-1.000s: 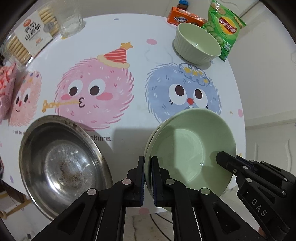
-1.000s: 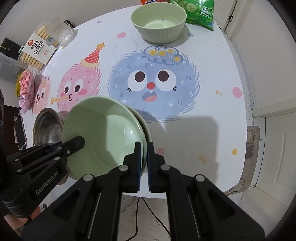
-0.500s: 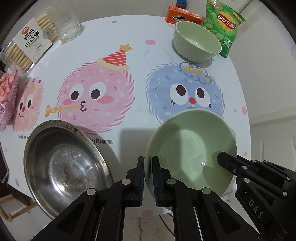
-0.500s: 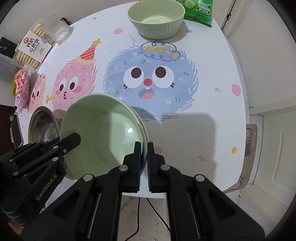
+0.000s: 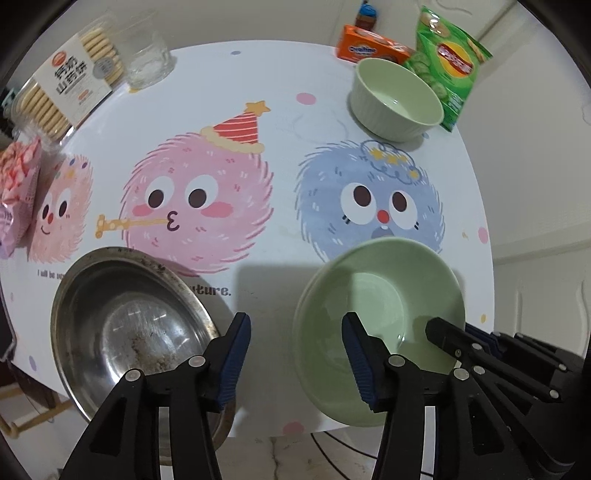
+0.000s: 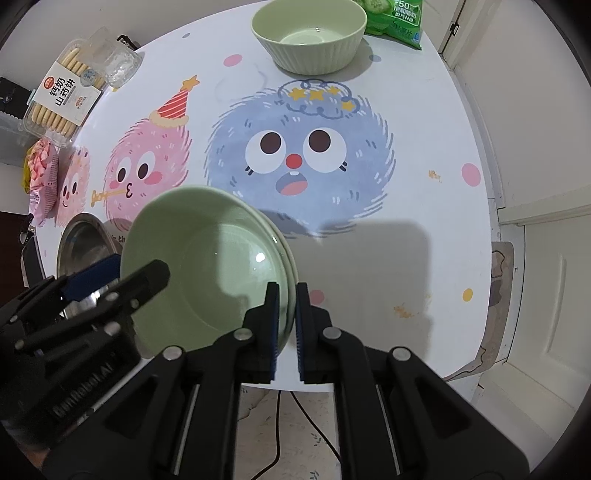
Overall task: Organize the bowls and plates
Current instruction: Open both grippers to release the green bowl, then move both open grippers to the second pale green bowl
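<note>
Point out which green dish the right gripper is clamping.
The shallow green plate near the table's front edge, pinched by the right gripper; the ribbed green bowl stands untouched.

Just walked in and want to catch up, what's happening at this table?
A person with a gripper in each hand is stacking dishes. The right gripper is clamped on the rim of the green plates, nested near the table edge. The left gripper is opening, letting go of the opposite rim.

The right tool (image 6: 284, 317) pinches the rim of the stacked green plates (image 6: 207, 258) above the table (image 6: 406, 229).
</note>
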Action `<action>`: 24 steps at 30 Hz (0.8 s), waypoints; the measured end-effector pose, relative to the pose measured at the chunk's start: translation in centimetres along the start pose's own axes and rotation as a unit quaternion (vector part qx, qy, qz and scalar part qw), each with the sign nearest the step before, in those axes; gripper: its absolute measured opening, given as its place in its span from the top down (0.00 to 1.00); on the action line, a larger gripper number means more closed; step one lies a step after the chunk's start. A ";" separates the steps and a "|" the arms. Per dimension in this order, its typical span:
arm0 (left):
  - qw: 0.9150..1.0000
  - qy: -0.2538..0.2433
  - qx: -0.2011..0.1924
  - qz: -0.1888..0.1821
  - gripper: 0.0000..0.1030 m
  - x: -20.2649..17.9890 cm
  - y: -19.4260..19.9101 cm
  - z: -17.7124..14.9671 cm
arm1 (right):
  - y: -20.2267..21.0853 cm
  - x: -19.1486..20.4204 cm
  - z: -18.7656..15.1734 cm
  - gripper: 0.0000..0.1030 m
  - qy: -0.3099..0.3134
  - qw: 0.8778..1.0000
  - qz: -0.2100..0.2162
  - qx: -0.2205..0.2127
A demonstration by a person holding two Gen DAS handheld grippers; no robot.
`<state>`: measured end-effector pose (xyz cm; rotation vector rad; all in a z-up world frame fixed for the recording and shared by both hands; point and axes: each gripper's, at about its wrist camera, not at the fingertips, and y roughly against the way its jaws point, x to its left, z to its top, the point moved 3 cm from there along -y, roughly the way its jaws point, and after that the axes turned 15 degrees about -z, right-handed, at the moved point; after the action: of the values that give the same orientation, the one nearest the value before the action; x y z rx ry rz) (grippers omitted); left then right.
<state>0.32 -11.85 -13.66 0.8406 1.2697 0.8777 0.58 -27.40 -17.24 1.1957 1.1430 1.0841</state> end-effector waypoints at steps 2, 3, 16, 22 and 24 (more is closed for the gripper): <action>1.000 0.006 -0.002 -0.002 0.47 0.2 0.2 0.0 | 0.0 0.0 0.0 0.90 -0.001 1.000 0.000 0.001; 1.000 0.008 -0.004 -0.003 0.46 0.2 0.3 0.1 | 0.0 0.0 0.0 0.87 -0.001 1.000 0.000 0.002; 0.998 0.025 -0.033 -0.042 0.34 -0.5 2.7 3.7 | 3.2 -2.9 2.1 0.51 -0.050 0.998 0.017 -0.041; 0.996 0.027 -0.050 -0.068 0.34 -1.7 3.9 8.6 | 4.1 -5.7 5.7 0.51 -0.083 0.995 0.042 -0.048; 0.996 0.025 -0.054 -0.066 0.34 -2.1 3.9 10.3 | 4.2 -6.6 7.1 0.51 -0.091 0.994 0.042 -0.052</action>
<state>10.10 -12.45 -8.13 0.6445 1.2952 0.8578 6.83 -34.48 -12.39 1.2418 0.8929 1.0616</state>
